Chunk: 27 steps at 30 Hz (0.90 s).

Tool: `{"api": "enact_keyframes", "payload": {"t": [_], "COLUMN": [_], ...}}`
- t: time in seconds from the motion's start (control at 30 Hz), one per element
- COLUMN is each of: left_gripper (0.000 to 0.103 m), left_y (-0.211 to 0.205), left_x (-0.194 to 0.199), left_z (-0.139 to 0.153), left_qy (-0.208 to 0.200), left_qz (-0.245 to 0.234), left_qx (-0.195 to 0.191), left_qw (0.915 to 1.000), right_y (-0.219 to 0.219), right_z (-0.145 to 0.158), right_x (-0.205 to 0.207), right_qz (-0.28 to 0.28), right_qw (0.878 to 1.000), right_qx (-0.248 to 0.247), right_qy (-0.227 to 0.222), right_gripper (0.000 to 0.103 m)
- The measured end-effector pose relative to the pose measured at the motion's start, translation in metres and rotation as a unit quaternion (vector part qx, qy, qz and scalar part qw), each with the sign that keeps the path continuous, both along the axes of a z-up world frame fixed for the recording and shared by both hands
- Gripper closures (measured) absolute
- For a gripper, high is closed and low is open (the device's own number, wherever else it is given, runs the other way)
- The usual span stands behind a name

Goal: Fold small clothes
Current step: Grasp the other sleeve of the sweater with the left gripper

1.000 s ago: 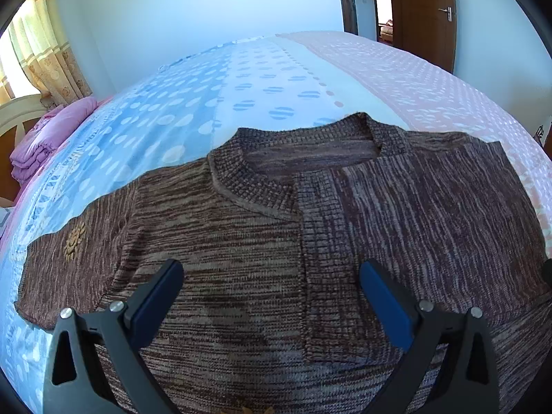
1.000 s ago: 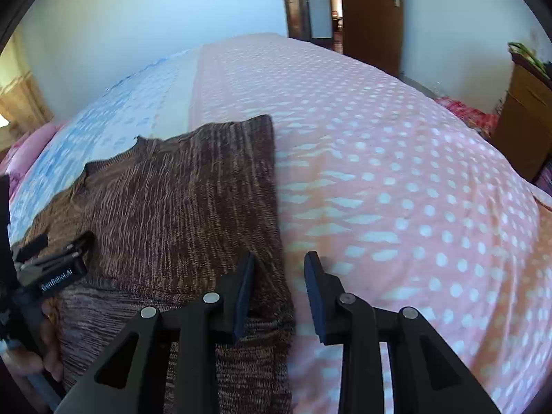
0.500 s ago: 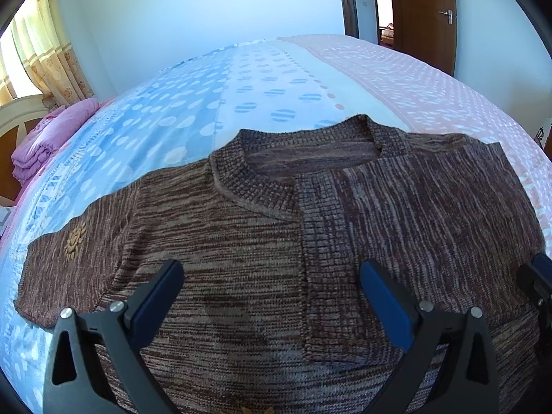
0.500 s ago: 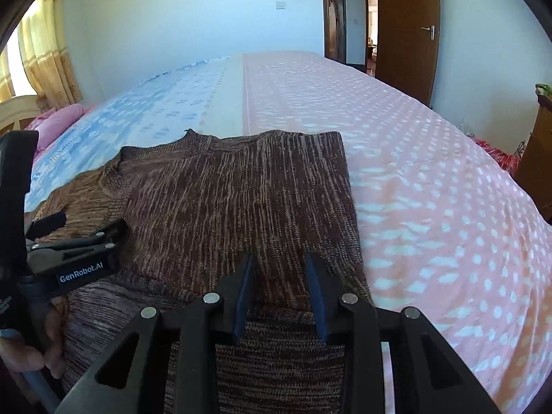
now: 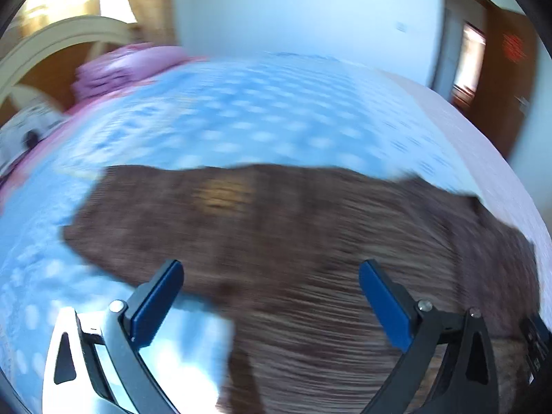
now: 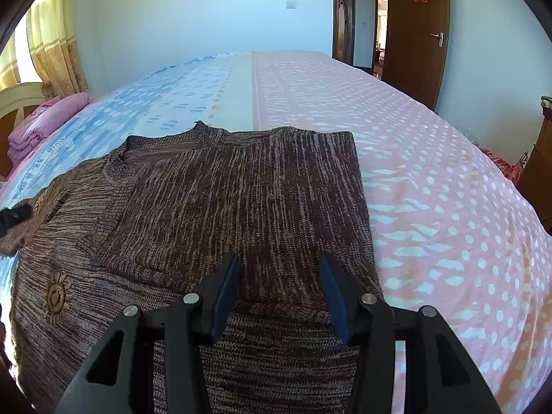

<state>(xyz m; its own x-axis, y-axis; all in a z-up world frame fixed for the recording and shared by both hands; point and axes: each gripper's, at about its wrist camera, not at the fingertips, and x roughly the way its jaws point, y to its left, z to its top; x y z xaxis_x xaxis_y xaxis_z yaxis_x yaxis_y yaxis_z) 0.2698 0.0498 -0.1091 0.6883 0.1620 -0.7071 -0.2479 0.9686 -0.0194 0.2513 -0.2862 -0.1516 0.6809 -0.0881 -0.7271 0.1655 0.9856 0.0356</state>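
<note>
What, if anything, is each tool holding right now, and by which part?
Nothing is held. The right tool, which has just been opening, hovers over the folded brown sweater; the left tool stands wide open above it.

A wide bed (image 6: 396,158) carries everything, spread with a dotted cotton sheet that is blue on the left, cream down a middle strip and pink on the right. A brown marled knitted sweater (image 6: 234,200) lies flat at the near edge, mostly on the blue and cream parts, its right side folded in over the chest. A stack of folded pink bedding (image 6: 41,124) rests on the far left by the cream headboard.
</note>
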Motion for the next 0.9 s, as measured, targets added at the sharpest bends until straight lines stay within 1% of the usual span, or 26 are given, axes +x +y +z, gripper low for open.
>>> {"api": "enact_keyframes", "payload": {"t": [0.03,0.07,0.13,0.23,0.27,0.37,0.4,0.43,0.47,0.53,0.63,0.67,0.7,0.73,0.77,0.8,0.87,0.9], "left_gripper": [0.0,0.0,0.0,0.003,0.006,0.013,0.016,0.016,0.016,0.016,0.02,0.025,0.035,0.042,0.057,0.069,0.079,0.082], "left_y": [0.024,0.041,0.079,0.13,0.14,0.162,0.167,0.17,0.172,0.17,0.169,0.17,0.17,0.17,0.17,0.171,0.171,0.172], "left_x": [-0.003,-0.004,-0.006,-0.009,-0.009,-0.004,-0.001,0.001,0.004,0.007,0.015,0.014,0.013,0.014,0.014,0.013,0.014,0.015], "left_z": [0.003,0.004,0.003,-0.008,-0.011,-0.028,-0.033,-0.037,-0.039,-0.038,-0.041,-0.04,-0.039,-0.04,-0.041,-0.041,-0.043,-0.043], "left_qy": [-0.008,-0.012,-0.014,-0.012,-0.009,0.006,0.011,0.015,0.013,0.006,0.006,0.003,-0.001,-0.005,-0.009,-0.012,-0.013,-0.013], "left_qz": [0.034,0.057,0.109,0.176,0.188,0.211,0.212,0.215,0.219,0.219,0.224,0.224,0.223,0.221,0.219,0.219,0.219,0.216], "left_qx": [0.0,-0.003,-0.024,-0.068,-0.08,-0.126,-0.141,-0.152,-0.152,-0.147,-0.148,-0.146,-0.145,-0.143,-0.141,-0.138,-0.136,-0.134], "left_qw": [0.9994,0.9983,0.9937,0.9819,0.9788,0.9692,0.9669,0.9646,0.9637,0.9645,0.9632,0.9634,0.9639,0.9647,0.9655,0.9657,0.9662,0.967], "right_y": [0.0,0.001,0.001,0.002,0.001,0.002,0.002,0.002,0.002,0.002,0.003,0.003,0.003,0.003,0.003,0.003,0.003,0.003], "right_z": [0.0,0.0,0.0,0.0,0.0,-0.001,-0.001,-0.002,-0.002,-0.002,-0.002,-0.002,-0.002,-0.002,-0.002,-0.002,-0.002,-0.002], "right_x": [0.0,0.0,0.0,0.0,0.0,0.0,0.0,0.0,0.0,0.0,0.001,0.001,0.0,0.0,0.0,0.0,0.0,0.001], "right_qz": [0.0,0.0,0.0,0.0,0.0,0.0,0.0,0.001,0.001,0.001,0.001,0.001,0.002,0.002,0.002,0.002,0.002,0.002], "right_qw": [1.0,1.0,1.0,1.0,1.0,1.0,1.0,1.0,1.0,1.0,1.0,1.0,1.0,1.0,1.0,1.0,1.0,1.0], "right_qx": [-0.001,-0.002,-0.003,-0.003,-0.004,-0.005,-0.006,-0.006,-0.007,-0.007,-0.007,-0.007,-0.007,-0.007,-0.007,-0.007,-0.008,-0.007], "right_qy": [0.0,0.0,0.001,0.001,0.0,0.001,0.001,0.001,0.001,0.001,0.001,0.001,0.002,0.002,0.002,0.002,0.002,0.002], "right_gripper": [0.053,0.053,0.053,0.053,0.053,0.053,0.053,0.052,0.052,0.052,0.052,0.051,0.051,0.051,0.051,0.051,0.051,0.051]}}
